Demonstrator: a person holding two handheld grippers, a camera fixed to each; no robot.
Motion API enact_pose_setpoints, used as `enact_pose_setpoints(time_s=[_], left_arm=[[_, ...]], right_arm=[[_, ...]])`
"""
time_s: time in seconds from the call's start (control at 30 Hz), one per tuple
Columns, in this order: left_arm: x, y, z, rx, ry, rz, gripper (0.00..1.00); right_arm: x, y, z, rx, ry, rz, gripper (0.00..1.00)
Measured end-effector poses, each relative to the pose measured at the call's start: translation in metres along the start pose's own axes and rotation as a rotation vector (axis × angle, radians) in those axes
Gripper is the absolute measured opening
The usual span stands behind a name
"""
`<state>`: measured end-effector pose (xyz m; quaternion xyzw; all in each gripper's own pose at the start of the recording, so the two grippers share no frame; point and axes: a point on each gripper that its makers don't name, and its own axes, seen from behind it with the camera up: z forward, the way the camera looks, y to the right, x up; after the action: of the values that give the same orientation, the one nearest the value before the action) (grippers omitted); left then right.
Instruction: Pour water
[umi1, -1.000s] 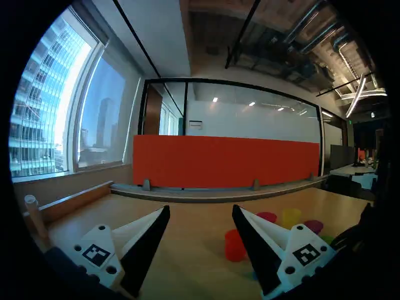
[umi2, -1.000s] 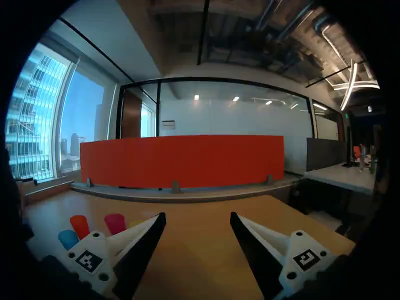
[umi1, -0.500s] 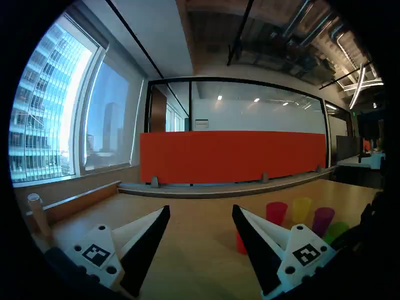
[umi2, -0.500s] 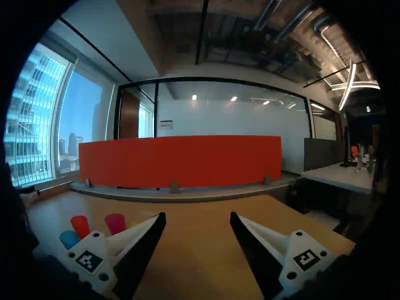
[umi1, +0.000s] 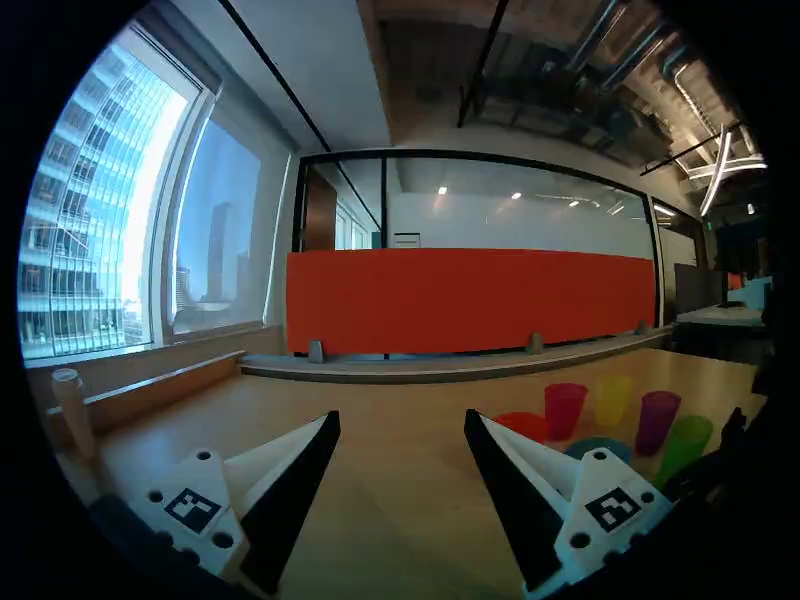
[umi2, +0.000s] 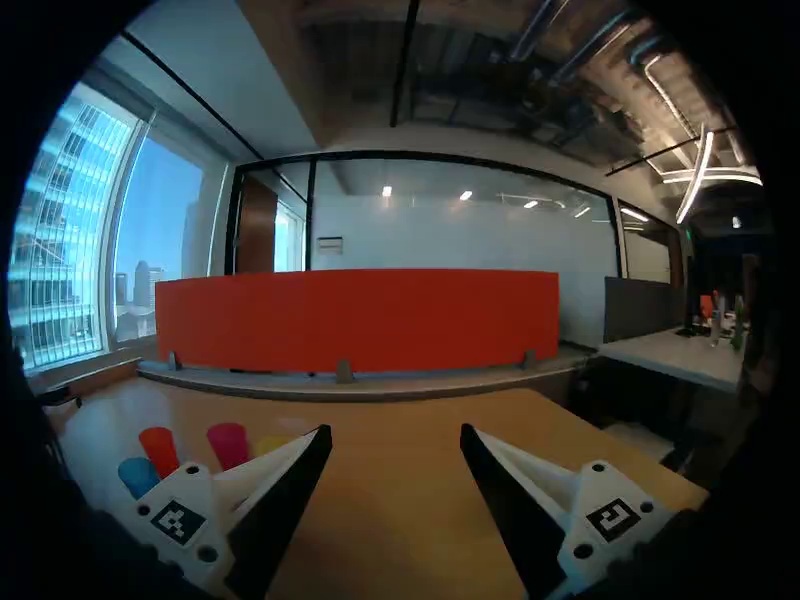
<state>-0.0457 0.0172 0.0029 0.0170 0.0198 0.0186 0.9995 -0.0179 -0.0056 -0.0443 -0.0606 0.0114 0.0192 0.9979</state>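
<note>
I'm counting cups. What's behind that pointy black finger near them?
In the left gripper view, a red cup and a blue cup peek out behind one finger of the left gripper. Their lower parts are covered by it.

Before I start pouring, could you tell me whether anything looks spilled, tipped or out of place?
Nothing stands out: the cups stand upright, no spill shows on the table, and the left tool and right tool are open and empty.
</note>
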Motion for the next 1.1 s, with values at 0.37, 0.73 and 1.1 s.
enact_pose_setpoints(time_s=[0.37, 0.73, 1.1], left_arm=[[-0.013, -0.009, 0.001, 0.011, -0.012, -0.023, 0.92], [-0.021, -0.010, 0.003, 0.010, -0.028, -0.010, 0.92], [-0.024, -0.010, 0.003, 0.007, -0.030, -0.008, 0.92]], right_arm=[[0.001, -0.003, 0.000, -0.003, -0.003, -0.011, 0.99], [0.004, 0.000, 0.002, -0.014, -0.002, -0.012, 0.99], [0.002, 0.001, 0.001, -0.018, -0.004, -0.010, 1.00]])
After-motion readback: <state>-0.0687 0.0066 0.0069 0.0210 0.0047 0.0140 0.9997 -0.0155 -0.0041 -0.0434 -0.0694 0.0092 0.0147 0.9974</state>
